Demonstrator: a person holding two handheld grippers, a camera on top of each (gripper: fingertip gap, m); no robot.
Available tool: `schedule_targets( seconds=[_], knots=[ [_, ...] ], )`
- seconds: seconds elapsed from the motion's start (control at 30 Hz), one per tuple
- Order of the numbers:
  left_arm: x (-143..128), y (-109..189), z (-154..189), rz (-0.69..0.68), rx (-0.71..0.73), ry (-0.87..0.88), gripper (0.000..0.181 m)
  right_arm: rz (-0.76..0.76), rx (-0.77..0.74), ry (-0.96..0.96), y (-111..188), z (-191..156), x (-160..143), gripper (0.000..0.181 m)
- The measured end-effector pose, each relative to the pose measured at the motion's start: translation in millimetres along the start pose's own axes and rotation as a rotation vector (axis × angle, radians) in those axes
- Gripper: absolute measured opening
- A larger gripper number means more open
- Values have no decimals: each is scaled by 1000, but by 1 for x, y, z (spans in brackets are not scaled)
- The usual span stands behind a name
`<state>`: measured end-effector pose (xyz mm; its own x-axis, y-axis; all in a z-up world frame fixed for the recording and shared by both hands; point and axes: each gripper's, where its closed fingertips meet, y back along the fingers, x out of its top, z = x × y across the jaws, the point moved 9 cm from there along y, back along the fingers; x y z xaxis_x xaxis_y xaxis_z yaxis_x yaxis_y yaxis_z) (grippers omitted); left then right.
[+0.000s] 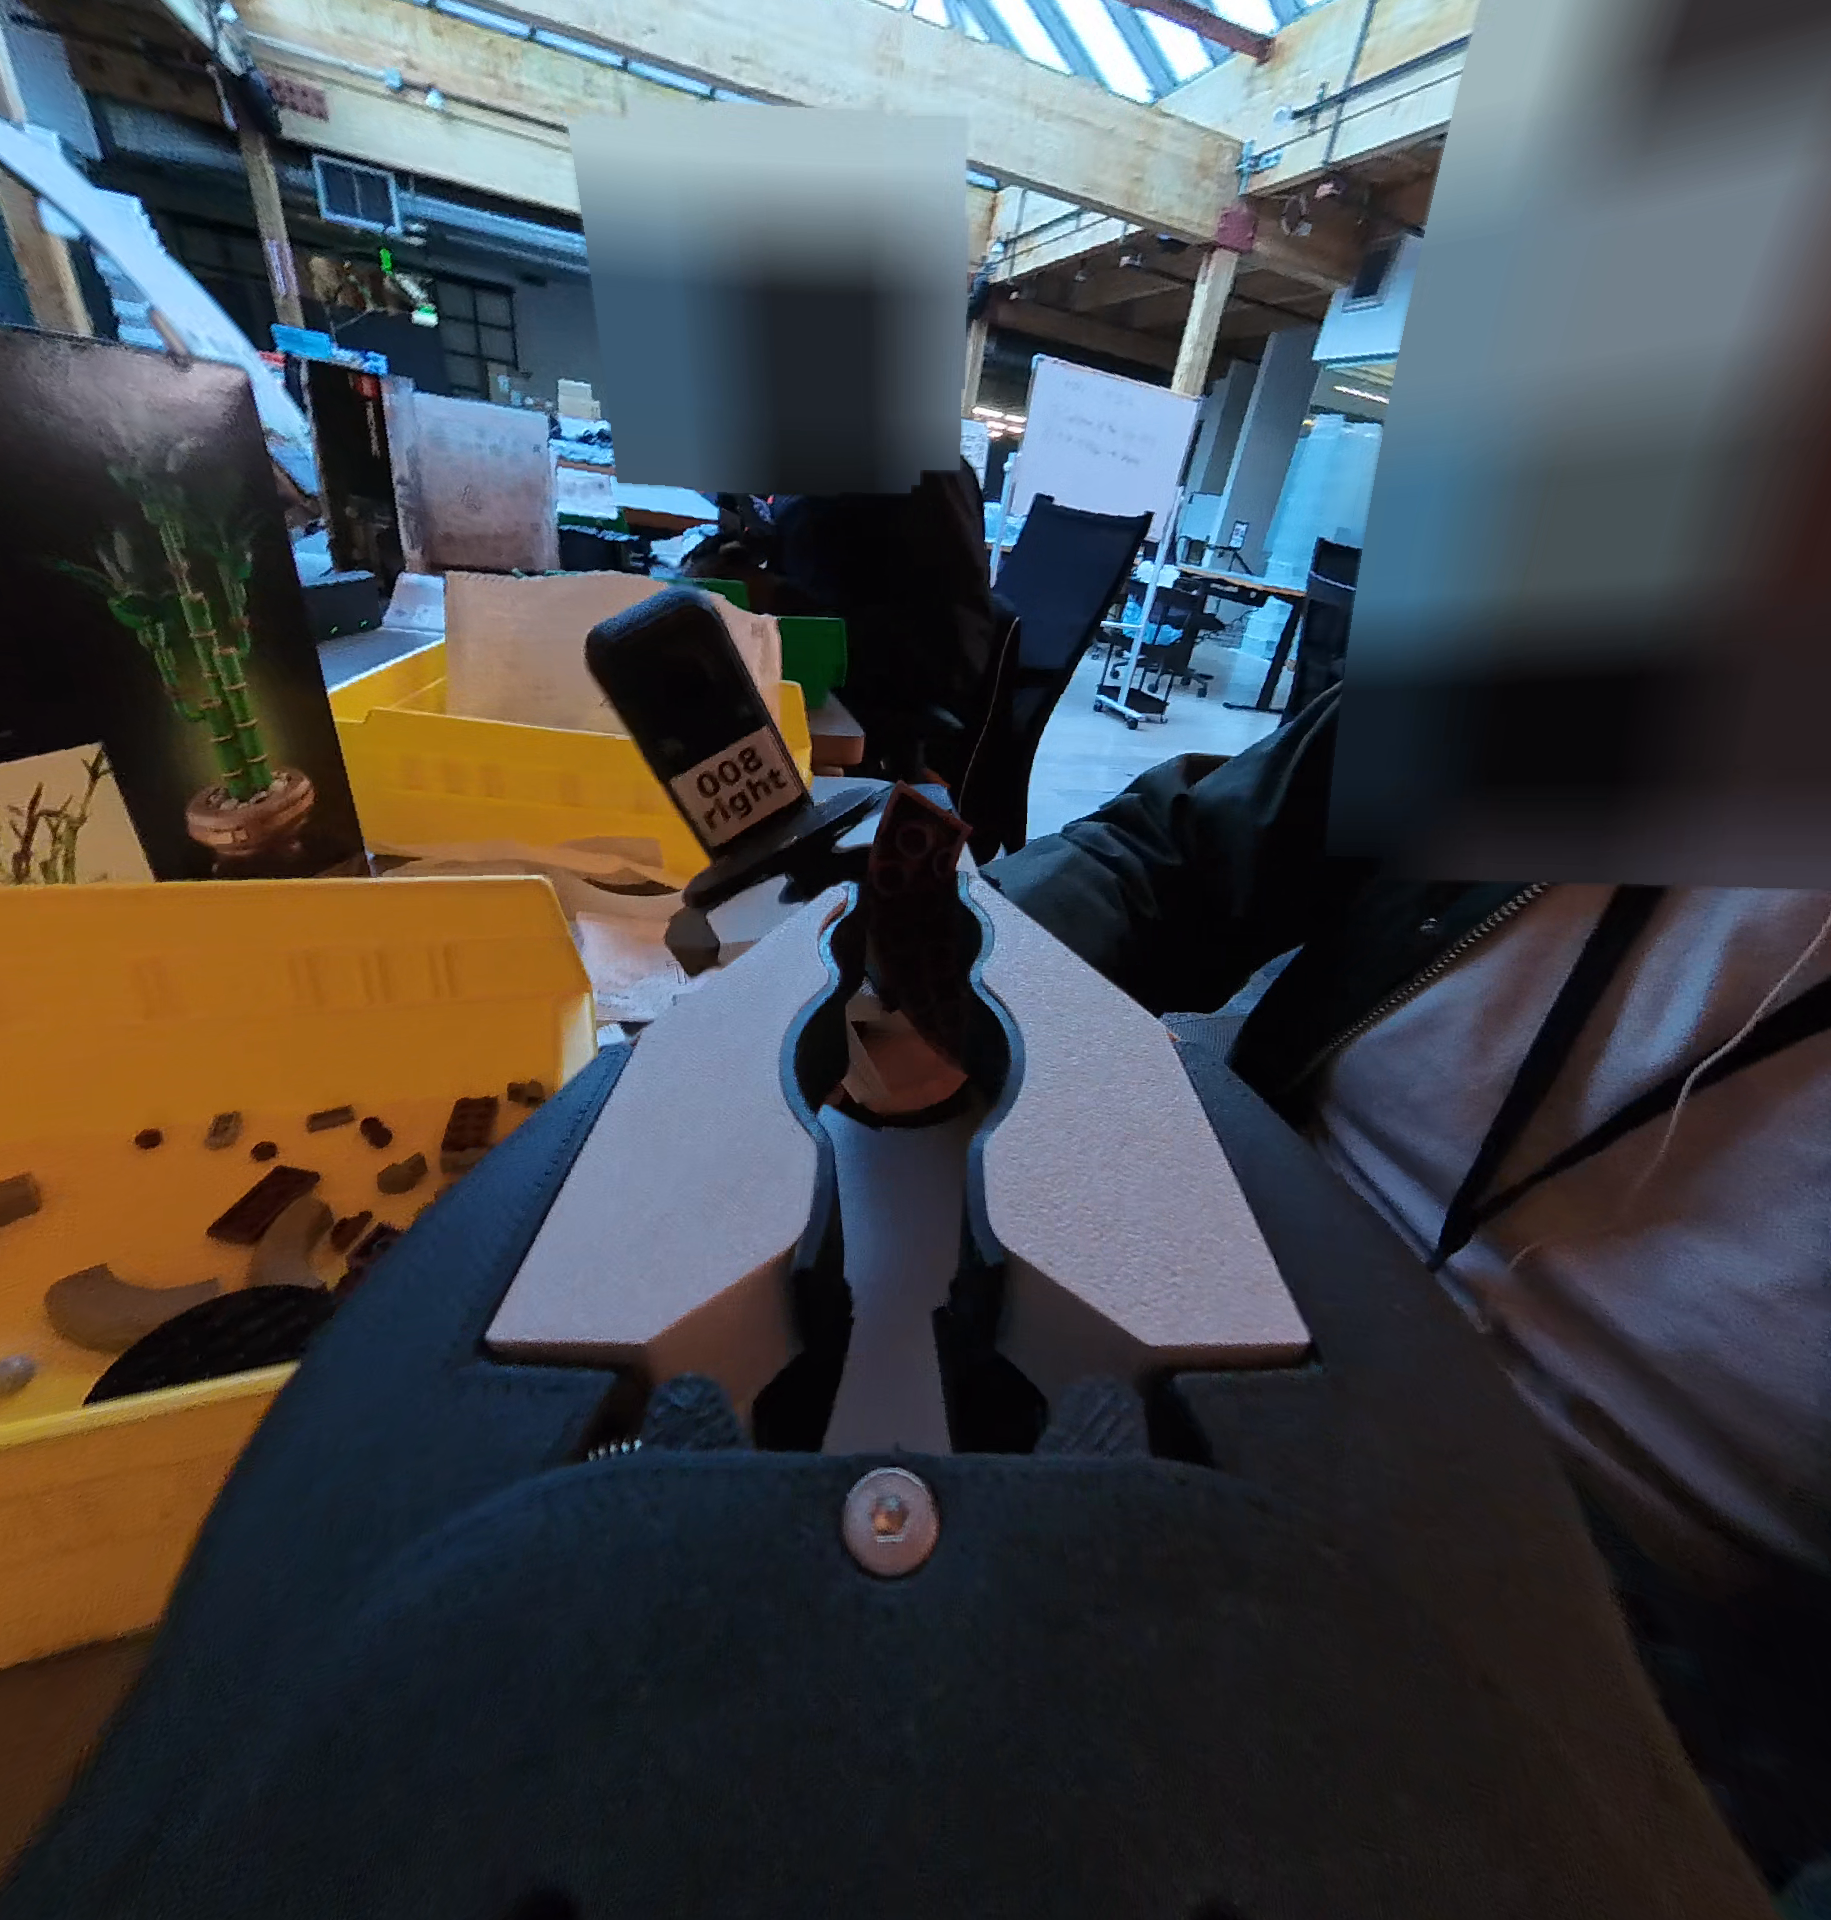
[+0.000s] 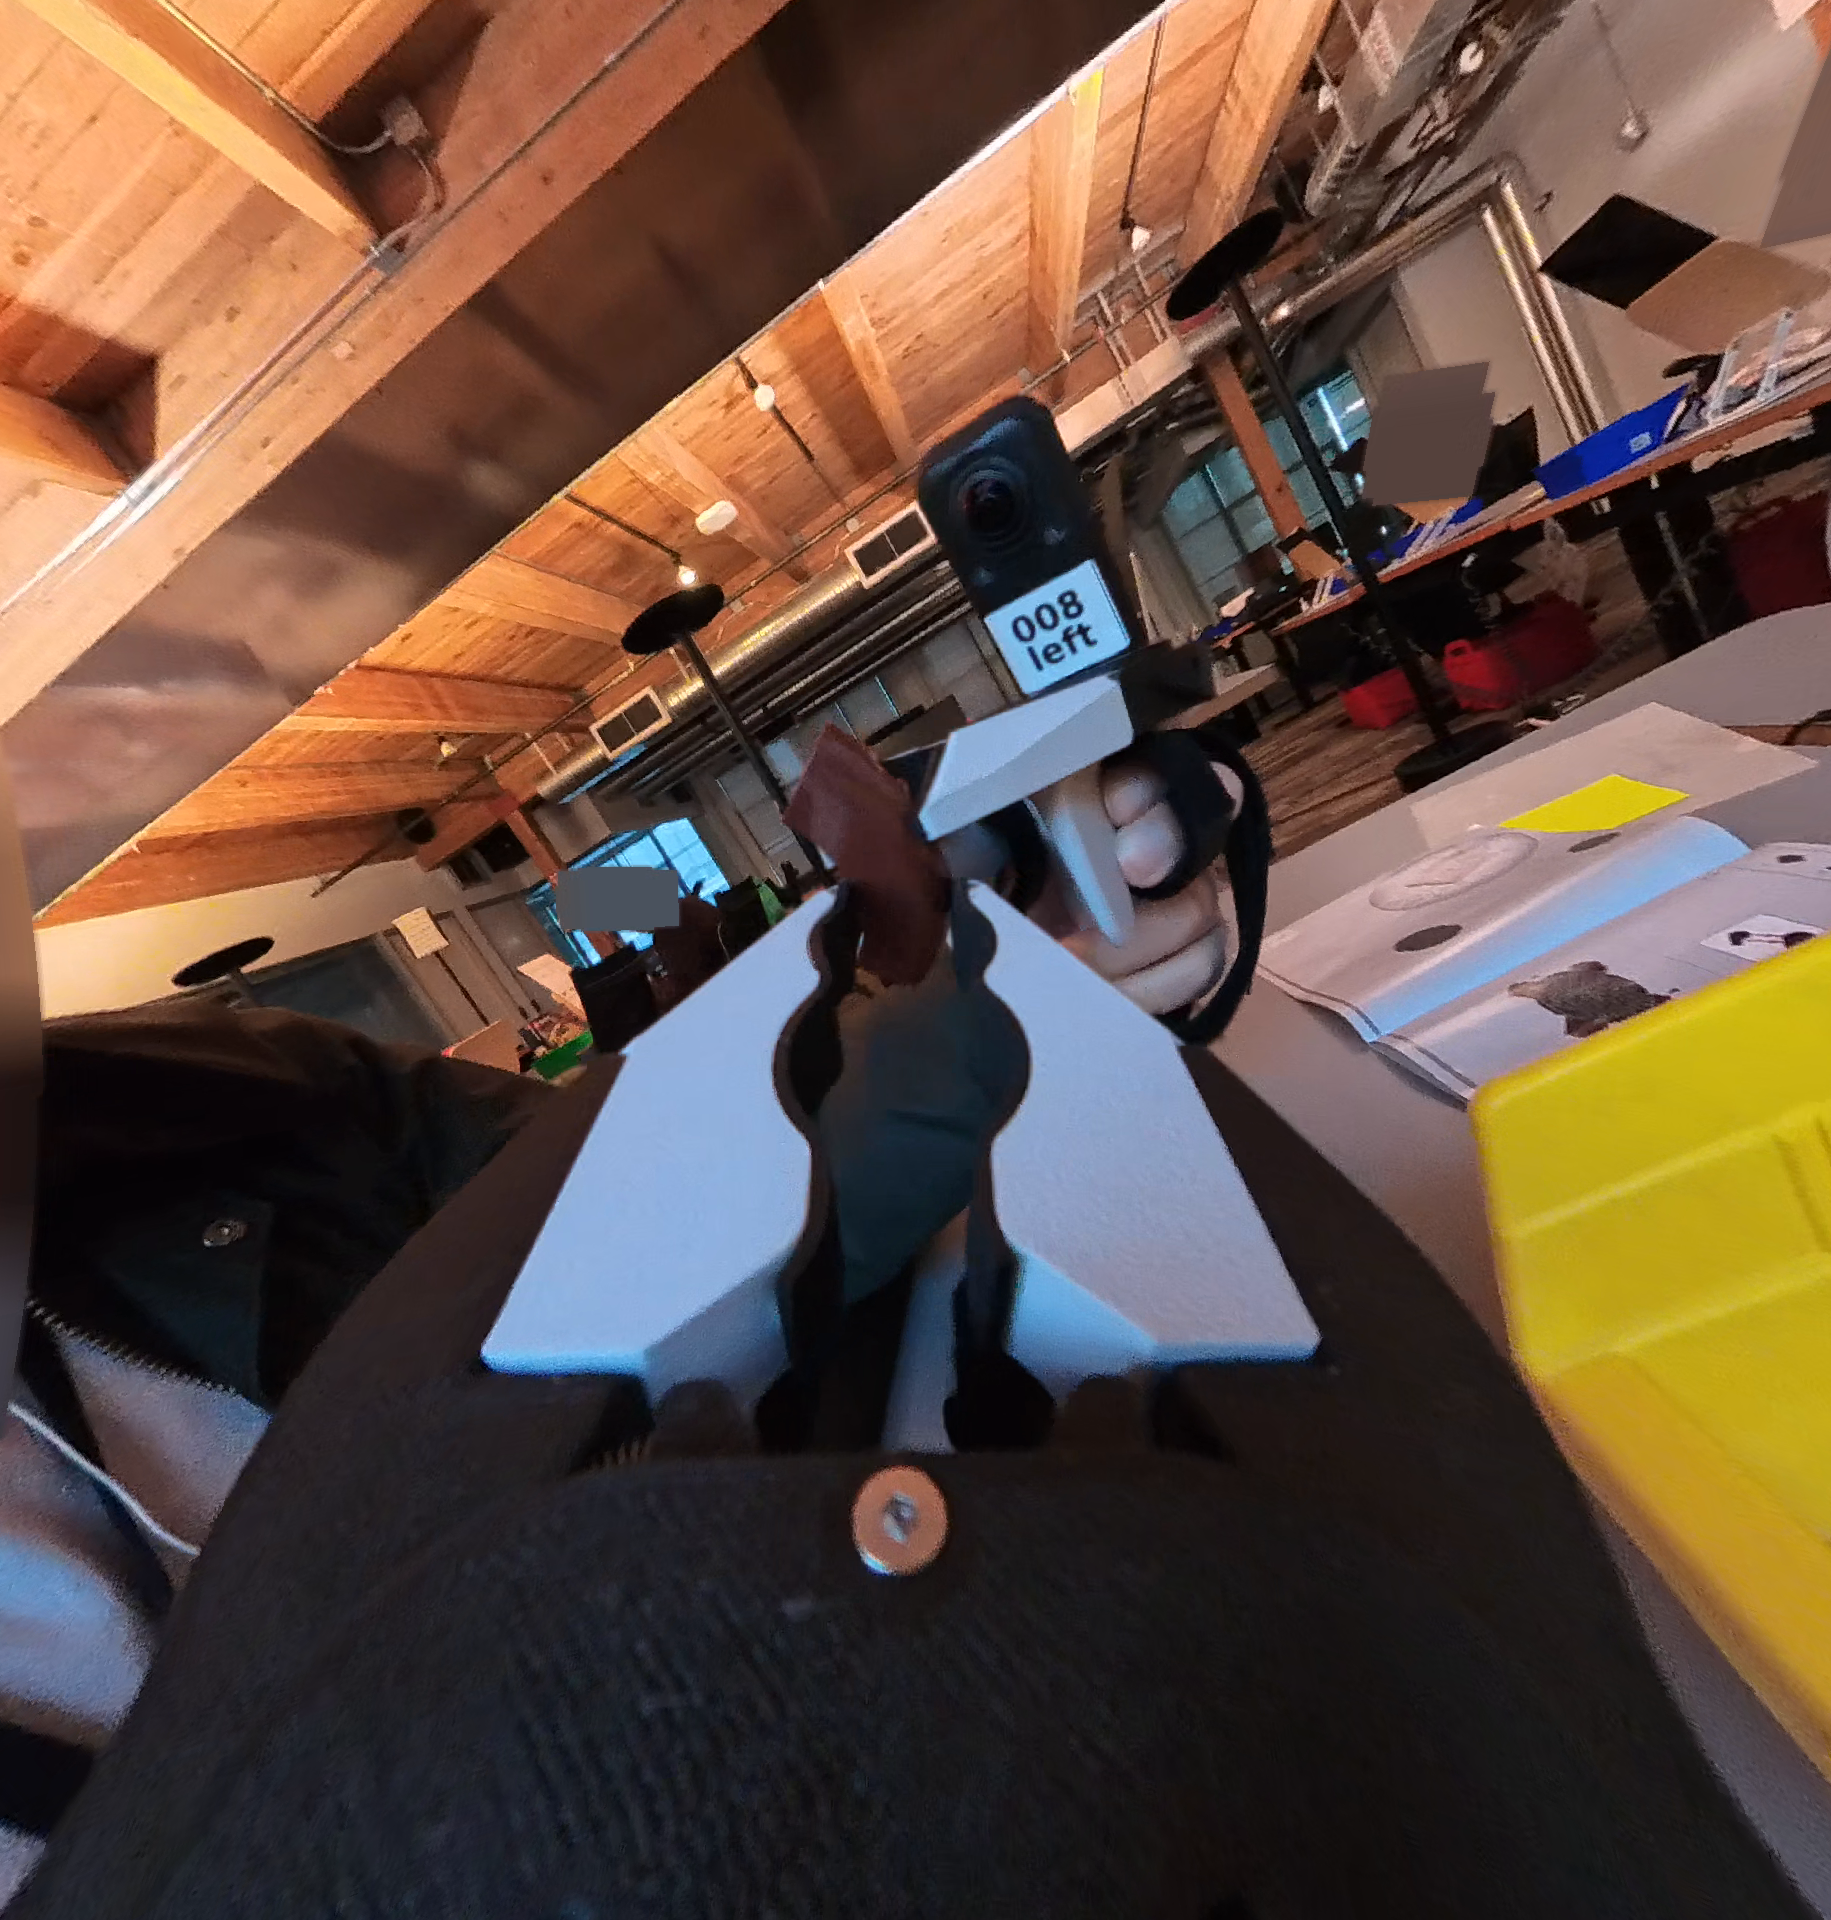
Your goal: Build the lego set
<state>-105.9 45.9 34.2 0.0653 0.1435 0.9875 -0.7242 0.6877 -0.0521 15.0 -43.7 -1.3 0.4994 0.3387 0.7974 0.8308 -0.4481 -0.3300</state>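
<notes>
Up close, the left gripper (image 1: pixel 906 925) has its fingers nearly closed on a dark reddish-brown lego plate (image 1: pixel 916 894) standing upright between the tips. Likewise, the right gripper (image 2: pixel 895 920) pinches a brown lego piece (image 2: pixel 869 873) at its tips, raised off the worktop (image 2: pixel 1337 1101). Beside the left gripper sits a yellow bin (image 1: pixel 267 997) of loose brown pieces (image 1: pixel 267 1205). Farther back stands the lego box (image 1: pixel 163 582) picturing bamboo.
</notes>
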Motion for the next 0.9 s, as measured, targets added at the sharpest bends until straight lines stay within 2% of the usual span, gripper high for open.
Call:
schedule_targets(
  seconds=[0.03,0.07,0.1,0.13,0.2,0.27,0.33,0.43,0.57,0.67,0.73,0.8,0.9],
  knots=[
    [-1,2,-4,-12,42,21,15,-14,-27,26,2,1,2,15],
    [-2,5,-10,-36,110,50,23,-27,-103,89,5,4,4,14],
    [-3,11,-15,-59,171,79,35,-54,-205,193,11,8,8,13],
    [-4,18,-19,-83,218,103,39,-99,-355,329,17,12,12,14],
    [-7,32,-23,-126,284,142,40,-208,-642,647,31,18,23,14],
    [-8,42,-21,-186,305,178,37,-339,-846,856,40,24,29,14],
    [-9,49,-15,-252,300,210,35,-451,-958,873,45,35,27,14],
    [-14,55,-7,-392,316,241,39,-526,-1040,720,52,56,19,17],
    [-41,74,0,-729,409,321,42,-451,-996,677,53,54,23,22],
    [-64,83,5,-909,376,463,36,-383,-787,692,34,34,17,27],
    [-73,85,5,-943,328,570,31,-422,-516,636,10,21,-4,29],
    [-78,85,2,-935,299,655,31,-509,-328,556,-11,14,-32,33],
    [-86,89,-2,-939,296,763,32,-651,-261,539,-31,18,-66,40]
  ],
)
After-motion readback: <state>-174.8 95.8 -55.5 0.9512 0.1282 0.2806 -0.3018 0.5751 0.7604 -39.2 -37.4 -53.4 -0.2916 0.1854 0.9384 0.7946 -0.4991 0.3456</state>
